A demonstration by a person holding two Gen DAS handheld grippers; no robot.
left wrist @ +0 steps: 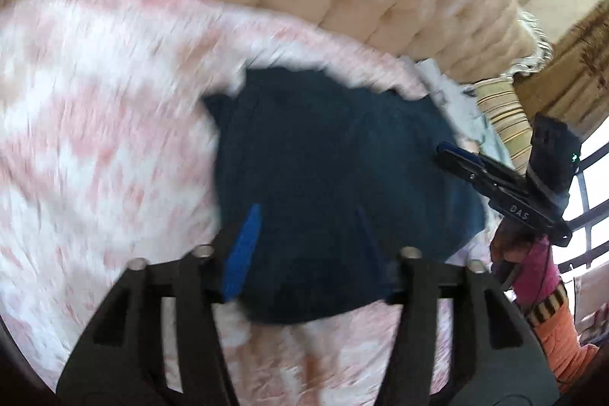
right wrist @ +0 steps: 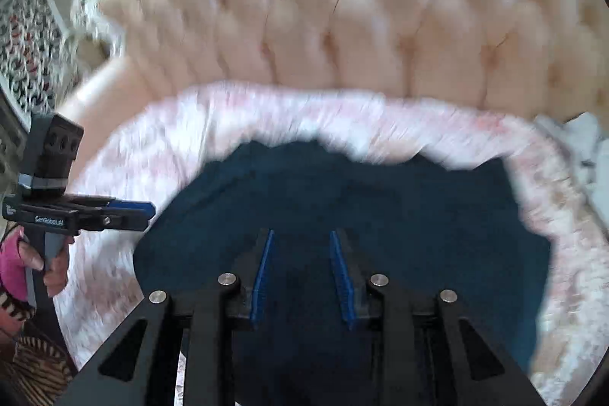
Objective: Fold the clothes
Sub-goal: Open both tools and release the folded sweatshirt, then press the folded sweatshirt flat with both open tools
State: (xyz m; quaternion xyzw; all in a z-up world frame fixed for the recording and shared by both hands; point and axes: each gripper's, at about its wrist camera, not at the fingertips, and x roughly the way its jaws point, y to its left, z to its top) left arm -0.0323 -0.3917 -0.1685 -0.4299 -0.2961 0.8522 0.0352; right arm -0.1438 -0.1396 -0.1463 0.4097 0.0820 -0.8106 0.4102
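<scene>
Dark navy garment (right wrist: 342, 200) lies flat on pink-white bedspread (left wrist: 95, 120) — both claws above it, left claw (left wrist: 308, 242) and right claw (right wrist: 300, 273) w/ fingers apart, nothing gripped.

Pink-and-white bedspread (right wrist: 380, 117) before tufted cream headboard (right wrist: 342, 6); striped cushion (left wrist: 502, 109) alongside.

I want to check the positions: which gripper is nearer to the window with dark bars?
Right. The right gripper is above the dark blue garment's edge beside the window; the left gripper is at the garment's opposite side.
</scene>
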